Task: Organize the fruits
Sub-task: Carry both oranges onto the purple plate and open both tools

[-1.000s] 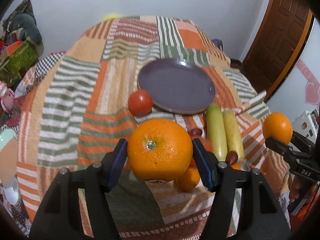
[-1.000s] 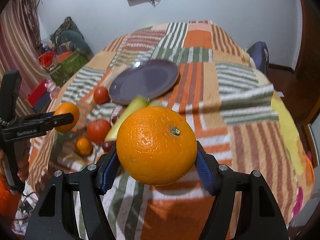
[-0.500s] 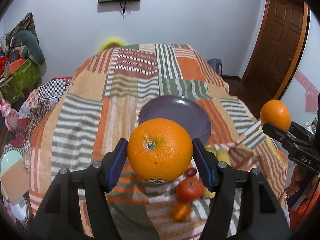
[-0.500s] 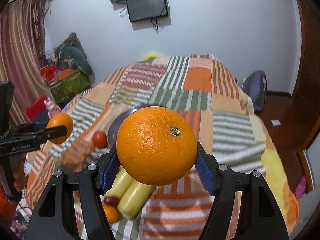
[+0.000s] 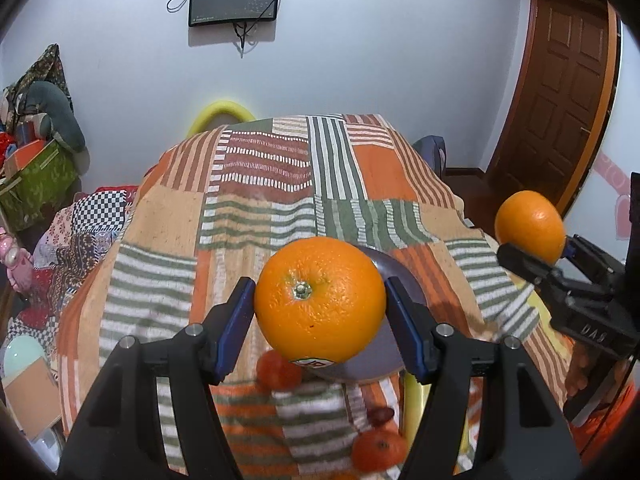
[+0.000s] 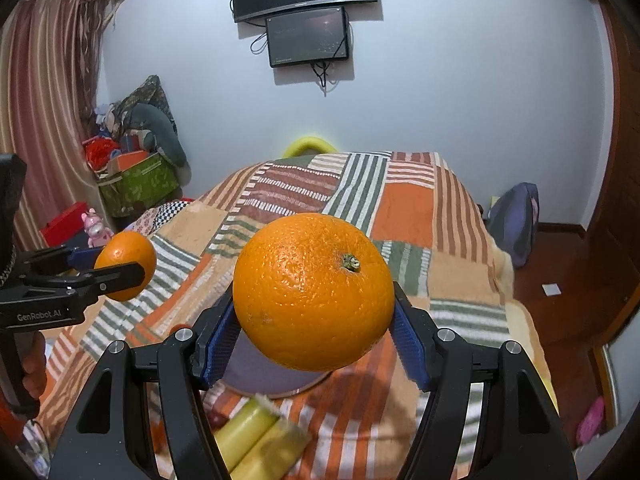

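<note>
Each gripper is clenched on an orange: left gripper (image 5: 320, 312) on its orange (image 5: 320, 300) at frame centre, right gripper (image 6: 314, 330) on the other orange (image 6: 314, 292), both raised over the purple plate (image 5: 404, 280) on the bed. Likely firm, round, roll-prone; gripping across the widest part suits them.

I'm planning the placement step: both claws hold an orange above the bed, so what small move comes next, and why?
Probably lower the left claw toward the purple plate. Its orange hangs right over the plate, which shows bare, while the right claw holds its own orange off to the side.
</note>
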